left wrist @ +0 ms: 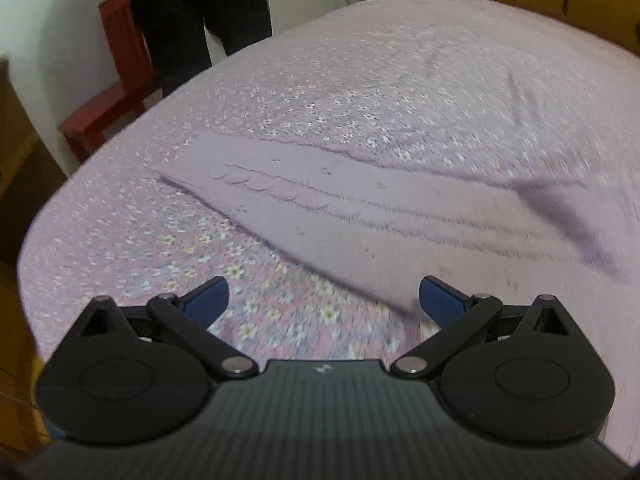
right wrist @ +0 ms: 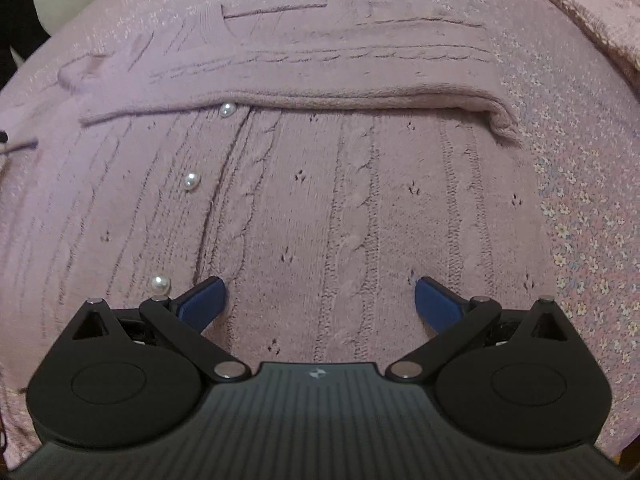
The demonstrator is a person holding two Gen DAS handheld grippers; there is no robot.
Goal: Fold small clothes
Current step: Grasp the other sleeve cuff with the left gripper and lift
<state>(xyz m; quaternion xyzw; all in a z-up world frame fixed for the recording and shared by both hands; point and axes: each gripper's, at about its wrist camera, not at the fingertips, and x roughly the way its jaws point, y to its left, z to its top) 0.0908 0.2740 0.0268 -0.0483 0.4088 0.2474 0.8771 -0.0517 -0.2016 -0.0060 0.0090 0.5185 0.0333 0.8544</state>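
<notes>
A mauve knitted cardigan with pearl buttons lies flat on a pink flowered bedsheet. One sleeve is folded across its body. My right gripper hovers open just above the knit, nothing between its blue fingertips. In the left wrist view the same cardigan stretches from the middle to the right, its near corner close to the right blue pad. My left gripper stands open over the sheet beside that corner, holding nothing.
The bedsheet covers a bed that drops off at the left and far side. A person in dark trousers stands beyond the far left edge beside a red stool. A second pink fabric lies at the upper right.
</notes>
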